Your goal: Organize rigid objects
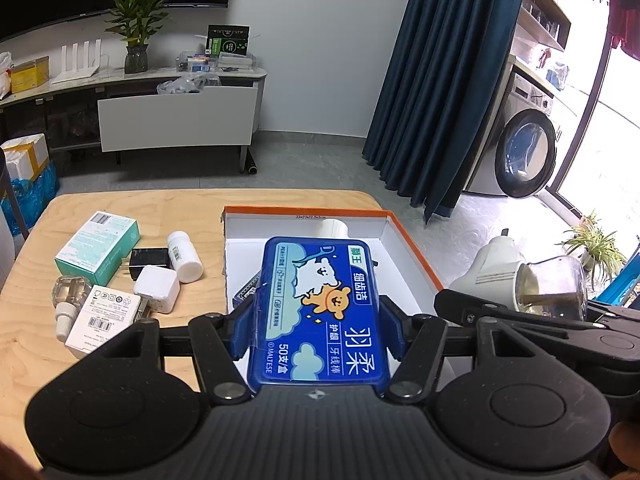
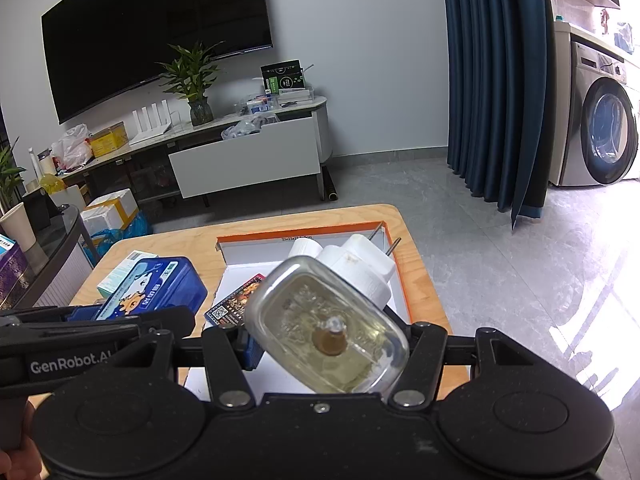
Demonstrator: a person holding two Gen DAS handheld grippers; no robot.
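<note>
**Two items in hand, both over the box**

Two grips logged, my view via wrist cams.

- L gripper [image 1: 316, 320]: clamped on blue floss-pick case [image 1: 320, 308] by its long edges, held above the orange-rimmed box [image 1: 412, 248]. Hard plastic, light, glossy so prob. slippery; side edges are the right hold.
- R gripper [image 2: 326, 340]: clamped on clear glass bottle [image 2: 328, 332] w/ white plug head [image 2: 356, 268], also above box. Glass, fragile, liquid inside; grip the flat sides, set down soft.
- Table [image 1: 192, 204] left side: teal carton [image 1: 98, 248], white pill bottle [image 1: 184, 256], chargers, 2nd glass bottle [image 1: 72, 290] not yet boxed.
- Obscured: box floor mostly hidden by held items; printed pack [image 2: 236, 304] half seen, label unreadable.
</note>
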